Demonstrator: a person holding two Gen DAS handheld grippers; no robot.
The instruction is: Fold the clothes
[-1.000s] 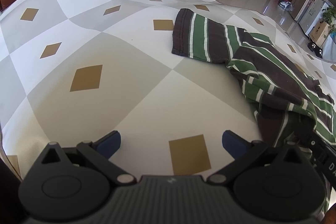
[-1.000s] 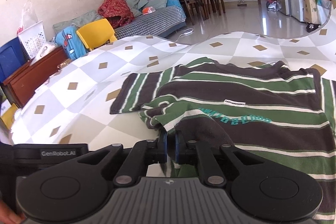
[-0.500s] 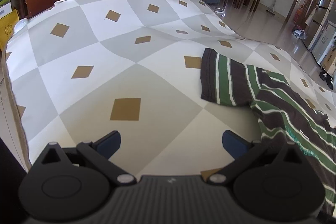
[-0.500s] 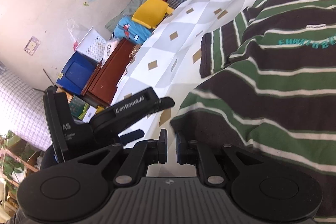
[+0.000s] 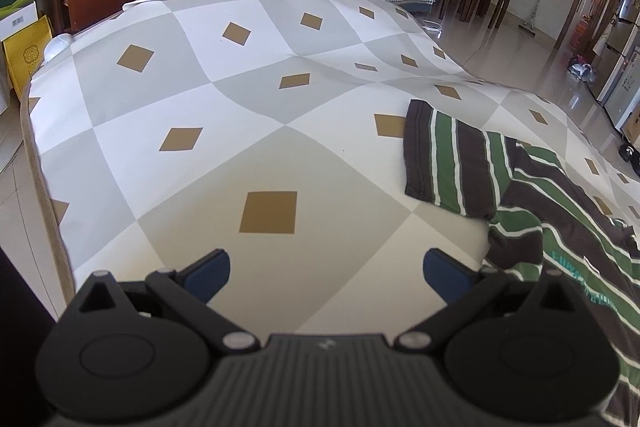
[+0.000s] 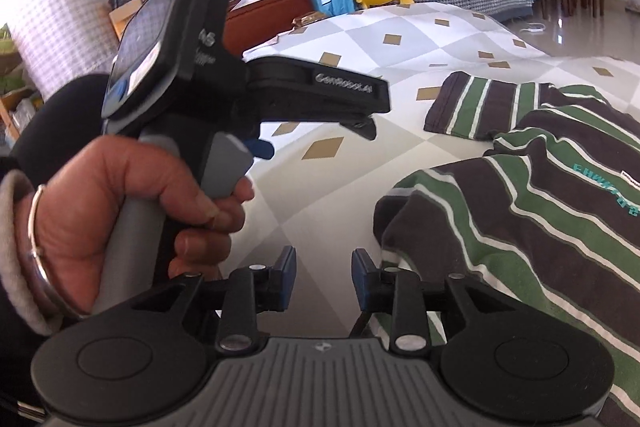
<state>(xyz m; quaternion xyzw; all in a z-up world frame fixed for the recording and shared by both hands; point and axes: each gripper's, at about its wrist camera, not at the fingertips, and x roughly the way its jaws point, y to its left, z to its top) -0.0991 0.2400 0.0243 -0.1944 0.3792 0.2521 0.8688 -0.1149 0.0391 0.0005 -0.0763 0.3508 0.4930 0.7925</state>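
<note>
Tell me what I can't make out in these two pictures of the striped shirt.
- Striped shirt: its right part is cut off by the frame edge in both views.
- Its near edge: hidden behind the right gripper body.
- Teal lettering: too distorted to read.

striped shirt (image 5: 560, 227) | brown/green/white | partly folded, sleeve flat | on checkered cloth (image 5: 260, 115), rt side

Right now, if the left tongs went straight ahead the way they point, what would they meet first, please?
Probably just the checked cloth. The left tongs, open and empty, point across its bare part; the striped shirt lies off to the right of that line. Depth is hard to judge in this fisheye view.
</note>
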